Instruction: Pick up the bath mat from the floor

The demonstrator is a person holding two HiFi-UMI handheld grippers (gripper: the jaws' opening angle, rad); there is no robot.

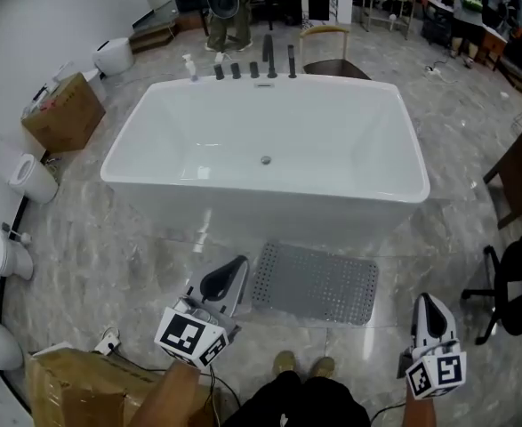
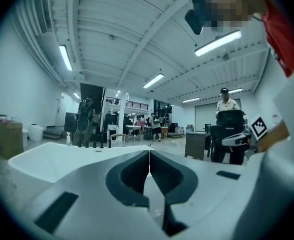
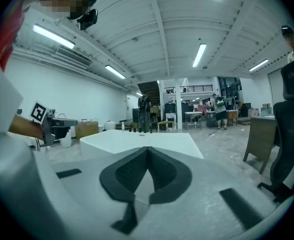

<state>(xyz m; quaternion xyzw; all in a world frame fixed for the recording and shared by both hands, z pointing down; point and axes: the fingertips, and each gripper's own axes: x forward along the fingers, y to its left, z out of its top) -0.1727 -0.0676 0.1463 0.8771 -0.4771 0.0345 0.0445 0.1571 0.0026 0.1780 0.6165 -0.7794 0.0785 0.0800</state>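
On the marble floor (image 1: pixel 109 256) just in front of the white bathtub (image 1: pixel 265 145), the grey bath mat (image 1: pixel 314 283) lies flat between the left gripper (image 1: pixel 231 272), near its left edge, and the right gripper (image 1: pixel 429 314), both clenched and empty.
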